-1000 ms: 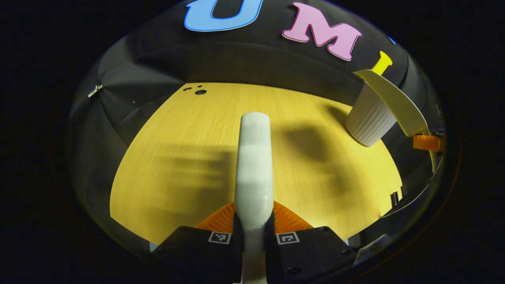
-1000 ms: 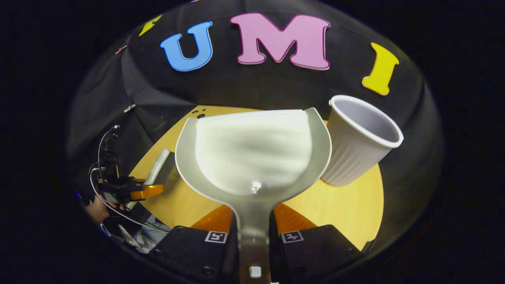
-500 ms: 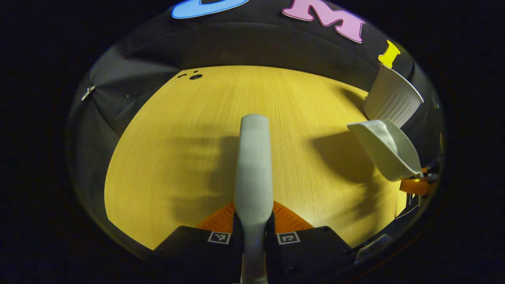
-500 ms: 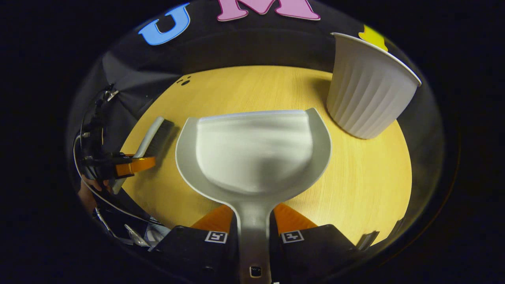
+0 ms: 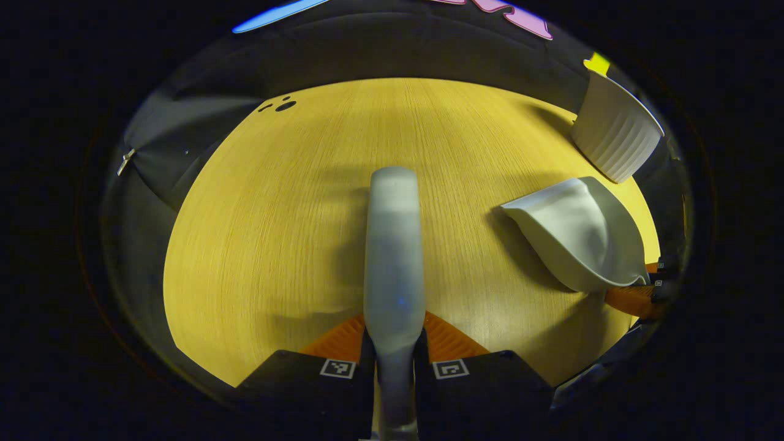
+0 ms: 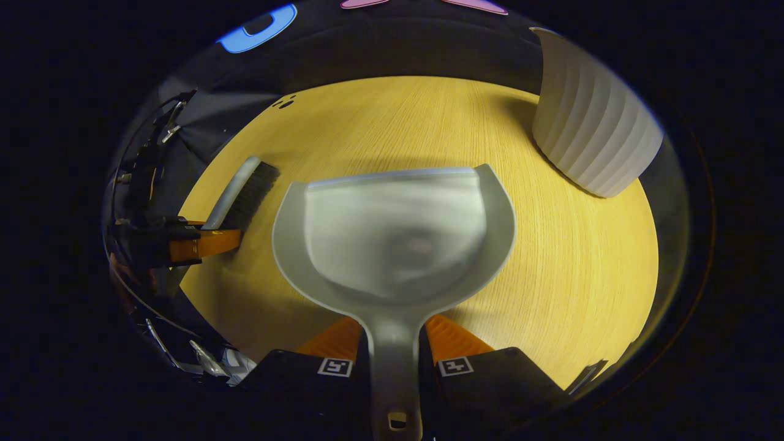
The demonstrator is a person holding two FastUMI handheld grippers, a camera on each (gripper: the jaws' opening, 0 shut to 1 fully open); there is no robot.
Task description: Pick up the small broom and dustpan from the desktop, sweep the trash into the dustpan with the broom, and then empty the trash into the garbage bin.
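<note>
Left gripper (image 5: 393, 343) is clamped on the broom (image 5: 392, 245), right gripper (image 6: 395, 349) on the dustpan (image 6: 392, 239), both over the desktop (image 6: 576, 257). Apparently empty, the dustpan could knock the nearby garbage bin (image 6: 594, 128) if swung wide.

My small broom (image 5: 393, 245) is pale grey with a rounded back and dark bristles (image 6: 250, 195) on its underside; it points straight ahead over the wooden desktop (image 5: 269, 226), bristles down. My dustpan (image 6: 392, 239) is a pale grey scoop with a flat front lip, raised side walls and a narrow handle; its bowl looks empty. It sits low over the desktop, mouth facing away from me. The garbage bin (image 6: 591, 131), a white ribbed cup-shaped tub, stands at the desktop's far right.
</note>
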